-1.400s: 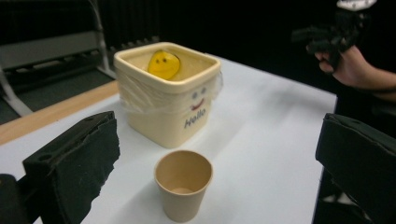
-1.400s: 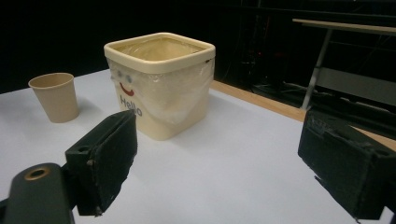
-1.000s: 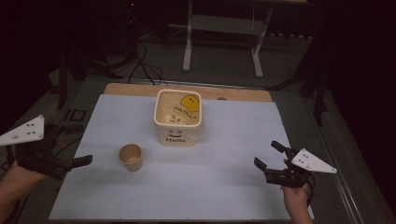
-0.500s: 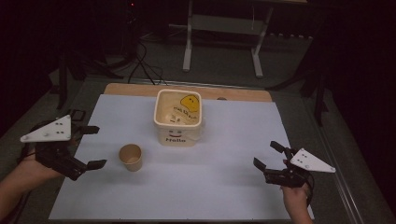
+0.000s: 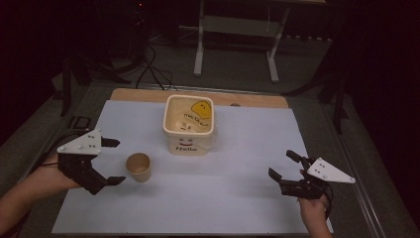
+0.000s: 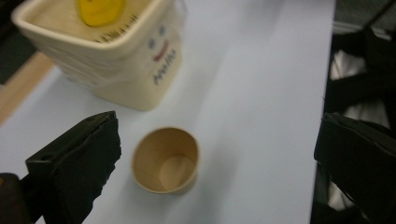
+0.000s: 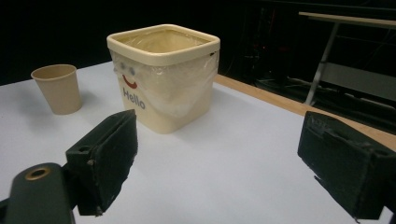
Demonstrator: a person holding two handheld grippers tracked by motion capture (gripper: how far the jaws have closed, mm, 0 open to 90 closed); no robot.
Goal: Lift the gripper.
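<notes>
Reaching hands: two forearms enter from the near edge of the table, each holding a gripper.
Right gripper: near the table's right front, well apart from everything; jaws spread wide with nothing between them.
Left gripper: at the left front, jaws wide apart and empty, pointed at the paper cup, which sits just beyond the jaw tips and between their lines in the left gripper view.
White sheet: covers the table top; bare across the near middle.
Paper cup: upright and open-mouthed on the sheet, left of centre, just beside the left gripper and near the bin's front left corner, not touching either. It looks empty.
Handling, as a judgement: the cup is likely very light, thin-walled and easy to crush or tip. A gentle squeeze across the side wall, about mid-height or just under the rolled rim where the wall is stiffer, seems the safest hold; a hard pinch would dent it, and a nudge from one jaw first would probably slide it.
Cream bin: square tub farther back at the centre, marked "Hello" with a smiling face, lined with clear plastic; a yellow shape shows inside.
Wooden strip: along the far table edge.
Beyond: dark floor, cables, a grey frame.
</notes>
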